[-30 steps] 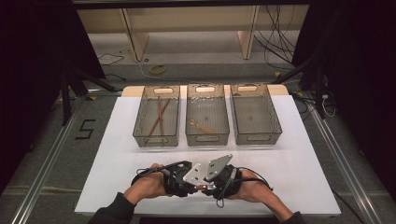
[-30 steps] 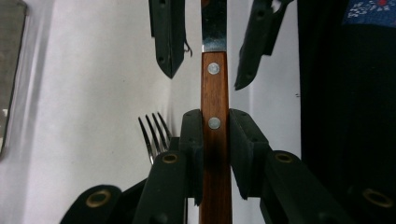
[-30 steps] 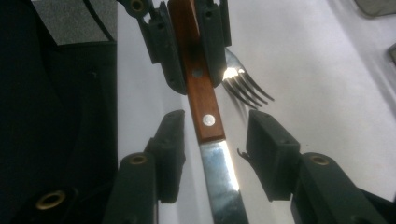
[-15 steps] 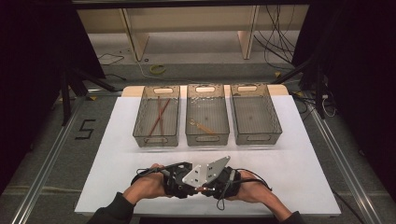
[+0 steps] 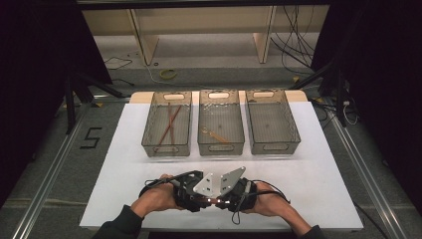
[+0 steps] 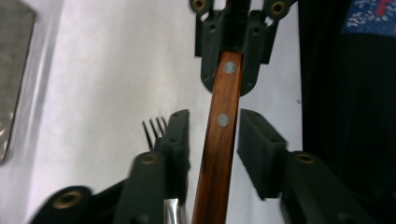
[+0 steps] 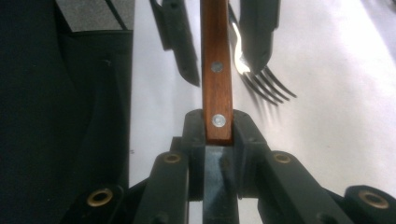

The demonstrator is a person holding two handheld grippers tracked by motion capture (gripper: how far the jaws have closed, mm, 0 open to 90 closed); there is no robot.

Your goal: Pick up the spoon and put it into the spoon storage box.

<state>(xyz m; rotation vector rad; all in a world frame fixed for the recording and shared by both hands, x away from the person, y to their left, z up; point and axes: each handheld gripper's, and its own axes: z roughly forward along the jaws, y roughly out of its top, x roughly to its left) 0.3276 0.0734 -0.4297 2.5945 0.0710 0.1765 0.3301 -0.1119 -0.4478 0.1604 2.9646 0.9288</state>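
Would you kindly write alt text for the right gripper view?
The right gripper clamps the end of a wooden handle with two rivets. Beyond it the left gripper's jaws stand open on either side of the handle, above a white table; fork tines show beside them.

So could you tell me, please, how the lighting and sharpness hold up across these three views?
High view: the white table is evenly lit, the surroundings fall into black, and everything looks soft. Left gripper view: the table is blown out to white and the near jaws are blurred, while the wooden handle is fairly sharp. Right gripper view: glare glints off the fork, whose tines cast soft shadows.
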